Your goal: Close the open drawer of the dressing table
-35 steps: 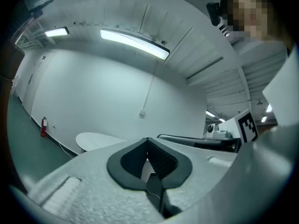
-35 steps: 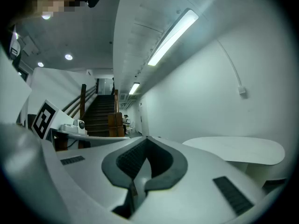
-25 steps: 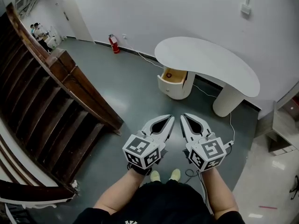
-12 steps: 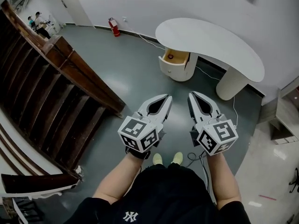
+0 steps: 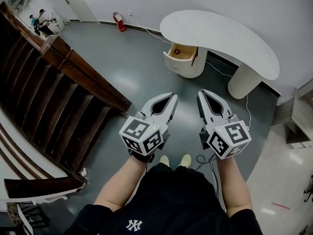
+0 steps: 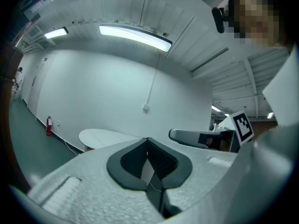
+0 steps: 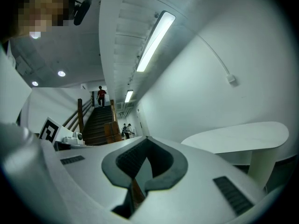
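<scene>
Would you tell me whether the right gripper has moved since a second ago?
Yes: the right gripper has shifted rightward, its tip now below the right edge of the white rounded drawer cabinet.

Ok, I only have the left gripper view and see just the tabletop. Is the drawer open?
Observer: Yes. In the head view the drawer stands pulled out under the table, at its end on the picture's left.
Operator: Are we close?
Observer: No. The left gripper and the right gripper are well short of it, with floor between.
Operator: Right jaws?
Observer: Shut, nothing between them, by the right gripper view.
</scene>
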{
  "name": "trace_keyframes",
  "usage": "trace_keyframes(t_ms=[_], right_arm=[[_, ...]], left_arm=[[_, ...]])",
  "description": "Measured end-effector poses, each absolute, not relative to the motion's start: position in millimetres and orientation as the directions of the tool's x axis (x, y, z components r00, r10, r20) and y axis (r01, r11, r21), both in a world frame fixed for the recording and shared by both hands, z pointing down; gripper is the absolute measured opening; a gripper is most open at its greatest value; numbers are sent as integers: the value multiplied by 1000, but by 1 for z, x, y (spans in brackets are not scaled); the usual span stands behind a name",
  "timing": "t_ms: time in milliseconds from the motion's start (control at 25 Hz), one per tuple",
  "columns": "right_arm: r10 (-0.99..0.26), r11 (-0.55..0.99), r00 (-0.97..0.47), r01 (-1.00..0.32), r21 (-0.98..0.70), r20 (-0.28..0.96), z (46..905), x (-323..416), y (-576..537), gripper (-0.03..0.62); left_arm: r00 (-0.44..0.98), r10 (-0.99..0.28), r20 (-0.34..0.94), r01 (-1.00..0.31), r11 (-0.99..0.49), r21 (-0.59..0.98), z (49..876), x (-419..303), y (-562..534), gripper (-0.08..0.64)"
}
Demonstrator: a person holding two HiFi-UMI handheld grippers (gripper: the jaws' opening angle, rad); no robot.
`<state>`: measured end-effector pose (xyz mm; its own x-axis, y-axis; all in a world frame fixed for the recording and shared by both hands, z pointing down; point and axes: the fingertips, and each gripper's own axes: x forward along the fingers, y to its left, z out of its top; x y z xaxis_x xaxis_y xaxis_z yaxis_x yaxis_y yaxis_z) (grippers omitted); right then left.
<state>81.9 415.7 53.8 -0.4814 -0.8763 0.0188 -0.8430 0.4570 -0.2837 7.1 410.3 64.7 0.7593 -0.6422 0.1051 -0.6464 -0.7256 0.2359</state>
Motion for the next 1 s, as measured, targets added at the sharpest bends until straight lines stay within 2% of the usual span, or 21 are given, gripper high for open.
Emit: trace_keyframes(t_ms=[560,1000], right_arm=[[-871,456,-489,-837,-304,41,73,116,379,14],[-869,439,-486,-844,-308,94,102,97,267,14]], left_arm=[[754,-638,157,-655,-713,248,95,47,373,9],[752,-633,183,-659,-710,250,127,36,260,9]])
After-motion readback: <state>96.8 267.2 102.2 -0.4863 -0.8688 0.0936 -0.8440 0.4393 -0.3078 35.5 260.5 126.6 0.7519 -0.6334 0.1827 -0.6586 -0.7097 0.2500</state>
